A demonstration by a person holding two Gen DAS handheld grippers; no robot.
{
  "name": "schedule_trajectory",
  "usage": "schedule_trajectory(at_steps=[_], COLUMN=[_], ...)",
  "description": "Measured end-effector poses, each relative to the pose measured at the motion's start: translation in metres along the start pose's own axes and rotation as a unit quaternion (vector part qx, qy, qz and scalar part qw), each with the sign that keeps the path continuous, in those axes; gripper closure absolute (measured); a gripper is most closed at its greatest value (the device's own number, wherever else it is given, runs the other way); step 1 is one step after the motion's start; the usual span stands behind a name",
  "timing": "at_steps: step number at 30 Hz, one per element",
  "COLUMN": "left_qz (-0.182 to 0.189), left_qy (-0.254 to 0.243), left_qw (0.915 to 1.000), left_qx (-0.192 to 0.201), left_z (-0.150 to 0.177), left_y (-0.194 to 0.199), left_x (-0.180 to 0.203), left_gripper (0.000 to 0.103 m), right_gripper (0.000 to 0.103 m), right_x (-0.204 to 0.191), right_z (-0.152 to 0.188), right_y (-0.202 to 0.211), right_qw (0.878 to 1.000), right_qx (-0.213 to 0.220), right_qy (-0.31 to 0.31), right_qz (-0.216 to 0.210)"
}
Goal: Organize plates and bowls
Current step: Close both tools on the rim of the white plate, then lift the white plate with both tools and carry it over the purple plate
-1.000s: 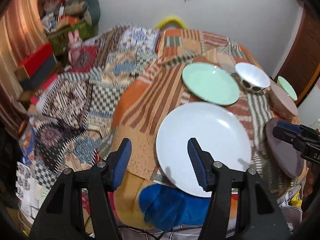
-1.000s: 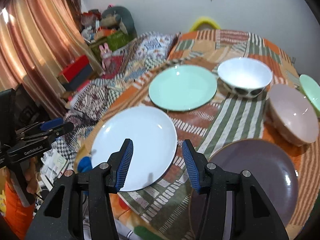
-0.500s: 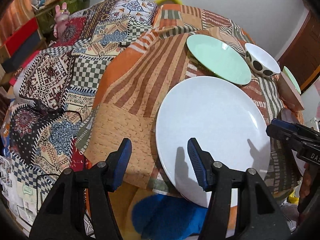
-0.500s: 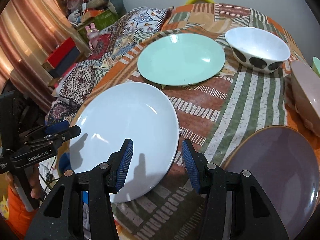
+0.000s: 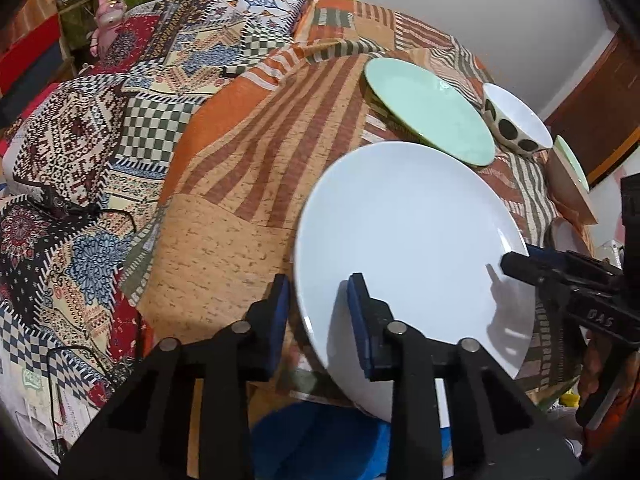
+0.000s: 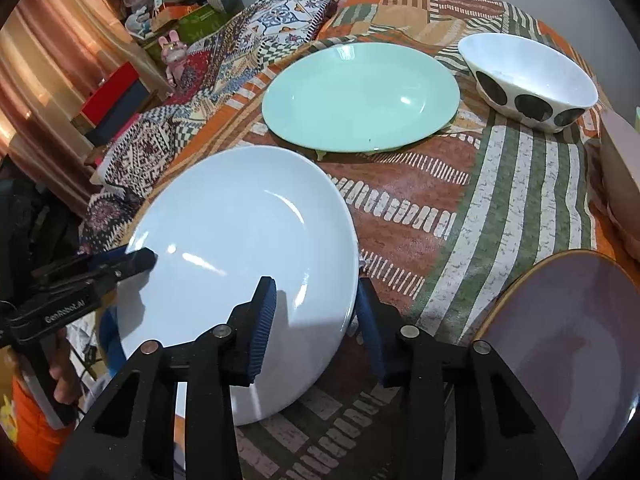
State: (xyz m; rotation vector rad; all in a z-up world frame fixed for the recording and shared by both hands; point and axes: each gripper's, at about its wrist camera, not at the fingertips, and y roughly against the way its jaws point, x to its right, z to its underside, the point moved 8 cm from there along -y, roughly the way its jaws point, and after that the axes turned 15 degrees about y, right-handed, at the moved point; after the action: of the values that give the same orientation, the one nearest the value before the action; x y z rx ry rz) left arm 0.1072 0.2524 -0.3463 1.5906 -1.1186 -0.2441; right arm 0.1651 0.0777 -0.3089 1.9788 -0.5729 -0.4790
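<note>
You have three plates on the patchwork cloth (image 6: 500, 184) — one white plate (image 6: 240, 240), one mint-green plate (image 6: 360, 96) beyond it, one grey-purple plate (image 6: 560, 340) to its right; three bowls show — a white spotted bowl (image 6: 528, 80) past the green plate, a pinkish bowl (image 6: 620, 168) right of that, a green-lined bowl (image 5: 570, 160) at the cloth's far right edge; two grippers — left gripper (image 5: 318, 320), right gripper (image 6: 316, 324).

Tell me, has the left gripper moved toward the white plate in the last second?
Yes. The left gripper has come forward and now straddles the white plate rim, nearer the green plate.
</note>
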Motion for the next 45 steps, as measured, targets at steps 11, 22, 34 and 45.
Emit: schedule_trajectory(at_steps=[11,22,34,45], left_qz=[-0.013,-0.012,0.025,0.057], left_qy=[-0.001,-0.01,-0.048,-0.098], left_qw=[0.9999,0.9992,0.9946,0.9899], left_qx=[0.0,0.036,0.089,0.086], left_z=[0.005,0.003,-0.002,0.011], left_y=[0.005,0.038,0.083,0.091], left_x=[0.004,0.023,0.08,0.148], left_gripper=[0.075,0.075,0.075,0.075], right_gripper=[0.071,0.071,0.071,0.071], right_x=[0.002,0.002,0.018,0.055], right_z=[-0.001,-0.005,-0.006,0.016], right_y=[0.004,0.032,0.087,0.14], right_qw=[1.0,0.999,0.994,0.986], right_qx=[0.006,0.039,0.099,0.14], right_qy=[-0.008,-0.009,-0.024,-0.062], right_qz=[-0.001,0.006,0.025,0.062])
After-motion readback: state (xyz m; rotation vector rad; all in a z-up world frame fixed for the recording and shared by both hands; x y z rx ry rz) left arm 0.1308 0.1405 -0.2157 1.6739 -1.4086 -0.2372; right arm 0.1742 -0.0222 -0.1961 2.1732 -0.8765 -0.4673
